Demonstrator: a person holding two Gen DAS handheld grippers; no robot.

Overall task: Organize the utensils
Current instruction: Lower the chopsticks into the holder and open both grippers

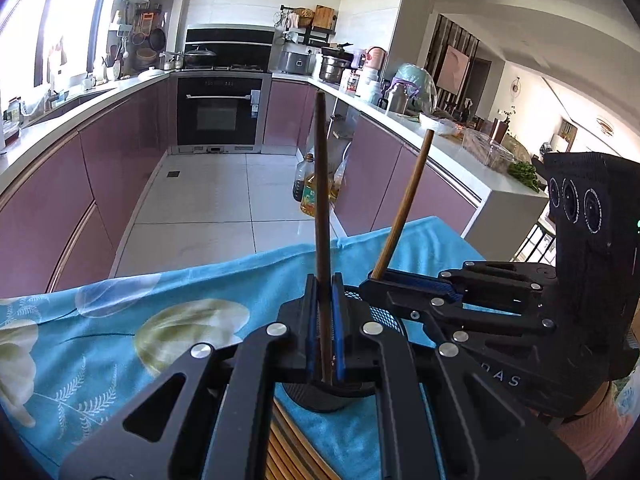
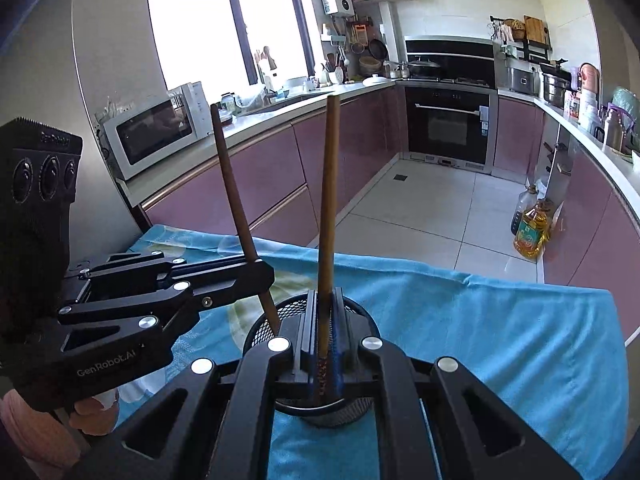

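A kitchen with pink cabinets, and a table under a blue flowered cloth where two chopsticks are held over a black mesh cup.

Left wrist view: the left hand-held gripper is clamped narrow on a dark chopstick that stands nearly upright between its blue pads, its lower end over the mesh cup below the jaws. To the right, the right hand-held gripper grips a lighter chopstick that leans right. A bundle of chopsticks lies on the cloth near the bottom edge.

Right wrist view: the right hand-held gripper is closed tight on the lighter chopstick, upright, directly above the mesh cup. The left hand-held gripper comes in from the left, holding the dark chopstick, whose lower tip reaches the cup's rim.
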